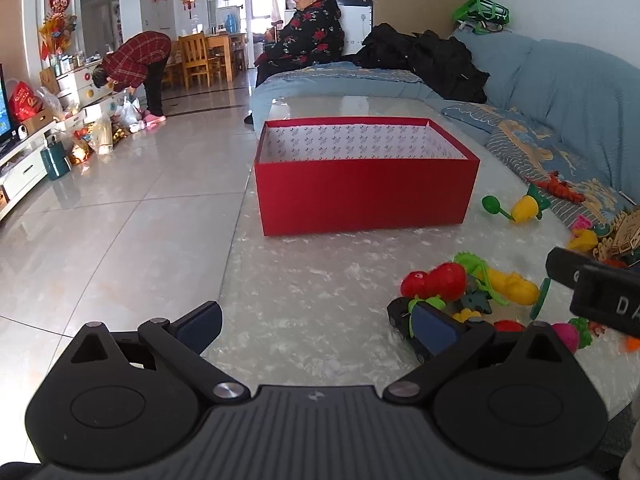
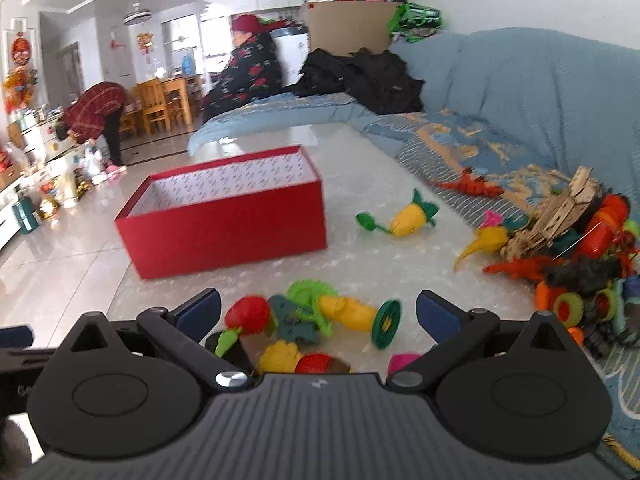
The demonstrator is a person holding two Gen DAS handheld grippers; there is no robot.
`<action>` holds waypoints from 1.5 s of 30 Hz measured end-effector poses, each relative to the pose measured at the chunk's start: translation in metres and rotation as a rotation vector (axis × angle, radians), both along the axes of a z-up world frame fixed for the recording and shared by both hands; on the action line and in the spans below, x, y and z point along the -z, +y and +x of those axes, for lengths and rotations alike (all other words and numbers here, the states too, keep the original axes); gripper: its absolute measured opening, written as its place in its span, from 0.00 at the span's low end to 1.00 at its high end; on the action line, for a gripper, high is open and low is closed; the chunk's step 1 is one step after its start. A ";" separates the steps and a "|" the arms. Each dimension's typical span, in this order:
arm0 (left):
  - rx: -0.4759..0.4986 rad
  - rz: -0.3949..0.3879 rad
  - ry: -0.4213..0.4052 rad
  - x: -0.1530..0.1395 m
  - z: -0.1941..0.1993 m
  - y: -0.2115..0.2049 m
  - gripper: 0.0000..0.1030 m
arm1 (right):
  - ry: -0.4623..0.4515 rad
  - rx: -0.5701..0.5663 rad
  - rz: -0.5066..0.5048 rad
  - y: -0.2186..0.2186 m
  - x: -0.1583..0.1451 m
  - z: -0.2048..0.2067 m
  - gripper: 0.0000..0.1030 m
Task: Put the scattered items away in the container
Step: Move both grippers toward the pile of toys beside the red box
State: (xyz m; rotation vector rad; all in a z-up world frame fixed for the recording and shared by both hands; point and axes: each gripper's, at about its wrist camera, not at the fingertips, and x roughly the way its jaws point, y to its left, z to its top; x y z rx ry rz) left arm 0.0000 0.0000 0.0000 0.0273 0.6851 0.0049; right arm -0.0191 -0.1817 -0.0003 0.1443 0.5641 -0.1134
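Observation:
An open red box with a patterned white lining stands on the marble table, also seen in the right wrist view as the red box. My left gripper is open above bare table, its right finger beside a pile of plastic toys. My right gripper is open just above that toy pile: a red fruit, a yellow piece, a green disc. Nothing is between either pair of fingers. A yellow pineapple toy lies alone to the right of the box.
A blue-covered sofa runs along the table's right side, with a heap of toys and a wooden model at its edge. The tiled floor drops off left of the table. One person sits on the sofa end; another bends over near shelves.

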 end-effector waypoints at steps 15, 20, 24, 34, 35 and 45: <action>0.059 -0.026 0.063 0.016 0.014 -0.025 1.00 | 0.043 0.016 0.020 -0.029 0.022 0.012 0.98; 0.066 -0.020 0.086 0.025 0.021 -0.032 1.00 | 0.042 0.015 0.010 -0.033 0.028 0.017 0.98; 0.070 -0.004 0.093 0.029 0.026 -0.036 1.00 | 0.048 0.002 0.003 -0.030 0.036 0.023 0.98; 0.068 -0.015 0.119 0.040 0.033 -0.038 1.00 | 0.070 0.000 0.004 -0.032 0.042 0.026 0.98; 0.067 -0.018 0.119 0.041 0.033 -0.036 1.00 | 0.072 -0.001 0.003 -0.032 0.042 0.026 0.98; 0.063 -0.032 0.153 0.058 0.039 -0.025 1.00 | 0.093 -0.013 -0.004 -0.026 0.046 0.030 0.98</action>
